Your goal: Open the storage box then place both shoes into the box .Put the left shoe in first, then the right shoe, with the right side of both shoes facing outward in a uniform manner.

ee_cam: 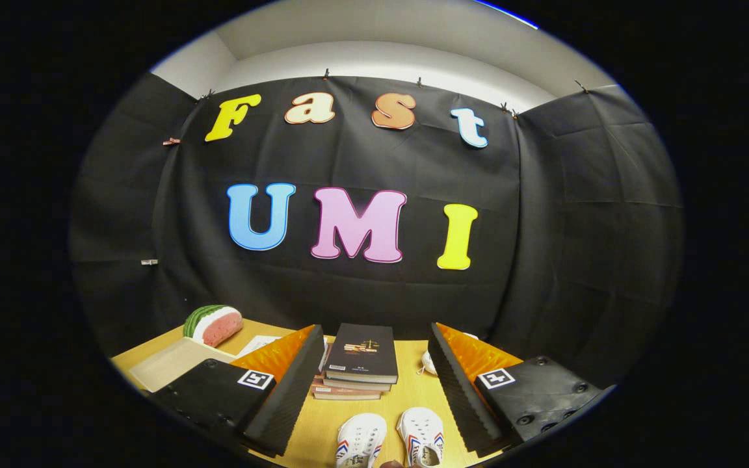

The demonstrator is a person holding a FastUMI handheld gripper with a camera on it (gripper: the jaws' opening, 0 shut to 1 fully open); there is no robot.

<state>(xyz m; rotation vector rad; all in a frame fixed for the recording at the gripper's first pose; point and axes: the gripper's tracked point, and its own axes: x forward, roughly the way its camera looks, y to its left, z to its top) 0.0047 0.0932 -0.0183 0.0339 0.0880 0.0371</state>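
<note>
Gripper view: fingers spread wide above the shoes

Gripper (pixel 374 396) held open, nothing between its two fingers; ribbed black pads face each other across a broad gap. Nearest, low in that gap, a pair of white shoes on the wooden table (pixel 407 390), side by side and toes pointing ahead: one shoe (pixel 361 441) toward the left finger, the other shoe (pixel 421 437) toward the right finger, both with red and blue side stripes. Neither finger touches them. Just ahead of the shoes, between the fingertips, a stack of books (pixel 358 364), a black-covered one on top. Behind the right fingertip, a small white object (pixel 429 363), mostly hidden; cannot tell what it is. Beyond the left finger, a pale shallow tray (pixel 170 364), then a watermelon slice (pixel 213 325) at the table's far edge. Storage box: cannot pick it out with certainty.
</note>
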